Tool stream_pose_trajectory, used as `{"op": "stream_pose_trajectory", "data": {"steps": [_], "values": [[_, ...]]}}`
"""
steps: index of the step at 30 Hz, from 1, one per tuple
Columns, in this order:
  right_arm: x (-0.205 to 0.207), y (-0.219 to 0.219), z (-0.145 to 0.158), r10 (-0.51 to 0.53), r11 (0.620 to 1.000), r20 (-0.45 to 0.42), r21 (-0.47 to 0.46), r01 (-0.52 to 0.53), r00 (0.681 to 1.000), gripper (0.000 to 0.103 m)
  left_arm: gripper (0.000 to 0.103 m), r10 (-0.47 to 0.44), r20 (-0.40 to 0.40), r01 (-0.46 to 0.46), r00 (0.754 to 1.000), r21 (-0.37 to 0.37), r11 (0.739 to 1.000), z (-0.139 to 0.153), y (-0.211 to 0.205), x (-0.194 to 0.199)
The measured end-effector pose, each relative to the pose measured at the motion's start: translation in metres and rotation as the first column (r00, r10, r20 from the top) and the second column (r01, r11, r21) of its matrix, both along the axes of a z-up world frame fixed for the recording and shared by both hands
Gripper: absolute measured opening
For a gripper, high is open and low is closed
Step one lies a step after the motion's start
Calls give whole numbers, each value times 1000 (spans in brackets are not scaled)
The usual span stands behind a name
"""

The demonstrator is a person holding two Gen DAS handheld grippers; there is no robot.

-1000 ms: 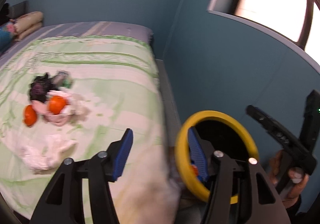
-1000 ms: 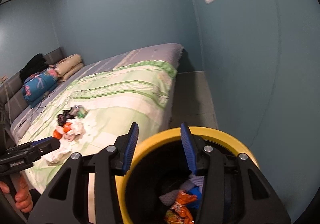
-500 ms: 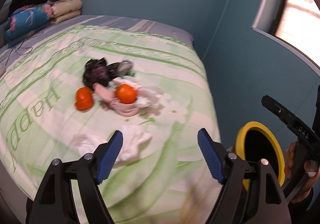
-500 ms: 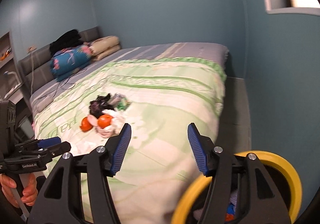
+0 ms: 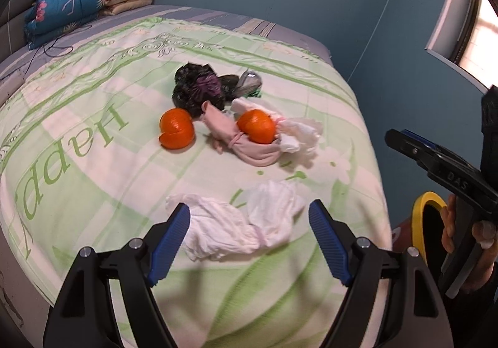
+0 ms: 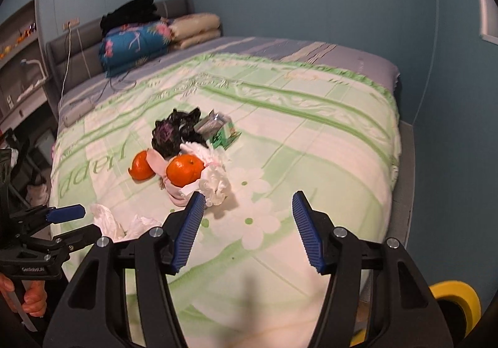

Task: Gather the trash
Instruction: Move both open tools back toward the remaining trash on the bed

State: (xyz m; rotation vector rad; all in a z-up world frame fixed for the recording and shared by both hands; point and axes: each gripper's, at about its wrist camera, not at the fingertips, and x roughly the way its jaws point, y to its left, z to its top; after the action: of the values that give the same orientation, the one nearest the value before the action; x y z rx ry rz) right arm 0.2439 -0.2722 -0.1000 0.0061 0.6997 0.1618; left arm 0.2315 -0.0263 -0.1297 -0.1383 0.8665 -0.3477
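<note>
Bed: the bed (image 5: 93, 167) fills most of what you see, spread with a green and white cover printed with flowers and the word "Happy".
Folded bedding: a blue flowered quilt (image 6: 133, 43), beige pillows (image 6: 196, 25) and a dark garment (image 6: 130, 13) sit stacked at the headboard, well apart from the trash.
Bin: your yellow-rimmed bin (image 5: 418, 229) stands on the floor off the bed's near corner; only part of the rim shows, behind your right hand.
Left gripper: your left gripper (image 5: 249, 239) hangs above the near edge of the cover, its fingers spread wide with nothing between them.
Right gripper: your right gripper (image 6: 247, 225) is also spread wide and empty, above the flower print.
White tissues: crumpled white tissues (image 5: 239, 226) lie on the cover just ahead of your left gripper, framed between its fingers.
Trash heap: farther in, a pink cloth (image 5: 249, 148) cradles one piece of orange peel (image 5: 256, 126), with a white wrapper (image 5: 300, 133) touching it on the right.
Second peel: another piece of orange peel (image 5: 176, 133) lies just left of the pink cloth.
Dark bag: a crumpled dark bag (image 5: 196, 89) sits behind the peels.
Carton: a small green and silver carton (image 6: 221, 130) lies beside the dark bag.
In the way: nothing lies between your left gripper and the white tissues.
</note>
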Motion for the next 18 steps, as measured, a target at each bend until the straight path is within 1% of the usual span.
{"op": "stream_pose_trajectory", "data": {"steps": [8,12,15,18], "values": [[57,20,-12,81,996,-95,-27,-84,992,56,75,-20,-33,19,999,-1,1000,-18,4,16],[87,31,-18,113,993,-139,-21,-117,984,56,75,-29,-51,29,998,-14,999,-25,4,22],[110,38,-26,123,992,-177,7,-124,976,55,75,-33,-61,31,998,-25,999,-28,4,27],[130,44,-33,128,992,-206,11,-129,970,51,75,-33,-68,30,997,-39,999,-30,5,31]]}}
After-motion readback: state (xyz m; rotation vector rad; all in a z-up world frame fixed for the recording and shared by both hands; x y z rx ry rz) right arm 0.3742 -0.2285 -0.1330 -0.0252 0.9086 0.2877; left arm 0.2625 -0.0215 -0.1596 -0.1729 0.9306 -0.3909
